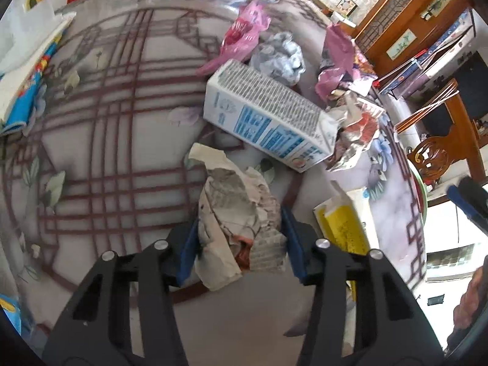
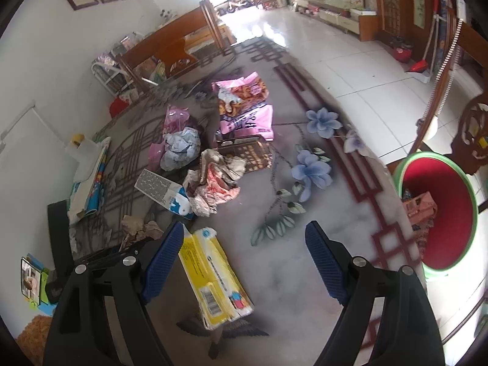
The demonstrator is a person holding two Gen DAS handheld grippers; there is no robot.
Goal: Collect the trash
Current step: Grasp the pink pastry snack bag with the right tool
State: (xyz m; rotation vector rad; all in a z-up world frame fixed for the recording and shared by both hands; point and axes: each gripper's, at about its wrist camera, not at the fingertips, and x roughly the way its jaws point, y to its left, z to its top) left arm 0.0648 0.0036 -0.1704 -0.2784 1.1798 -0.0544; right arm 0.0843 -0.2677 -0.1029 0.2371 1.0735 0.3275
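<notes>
Trash sits scattered on a round table (image 1: 122, 158) with a red lattice and blue flower print. Left gripper (image 1: 241, 244) points steeply down, jaws narrowed onto a crumpled grey-beige paper wad (image 1: 235, 207); both blue pads touch its sides, so it's gripped, wad still resting on the tabletop.

Just past the wad, a white-and-blue carton (image 1: 268, 113) lies on its side. Behind it: a crumpled pale-blue paper ball (image 1: 280, 55) and a pink plastic bag (image 1: 244, 33). At the carton's right end, a crumpled wrapper with red print (image 1: 357, 131), touching the carton's gabled top. Another pink bag (image 1: 338, 58) further back right. Yellow-and-white pack (image 1: 338, 219) lies just right of the left gripper's right finger.

Right gripper (image 2: 244, 259) is spread wide, nothing between the pads. Its left finger (image 2: 164, 256) hangs just beside or over the upper end of that yellow-and-white pack (image 2: 213, 274); contact can't be told. From this view the pack lies flat, barcode up, between the jaws' lines but nearer the left one.

Green bin with red inside (image 2: 442, 210) sits off the table edge to the right, below table level, with a pinkish box (image 2: 418, 210) and other trash already in it.

Left edge of the table: a blue picture book or bag (image 2: 91, 189) with white paper on top. A dark brown printed sheet (image 2: 250, 155) lies beside the red-print wrapper. Tiled floor and wooden furniture behind
</notes>
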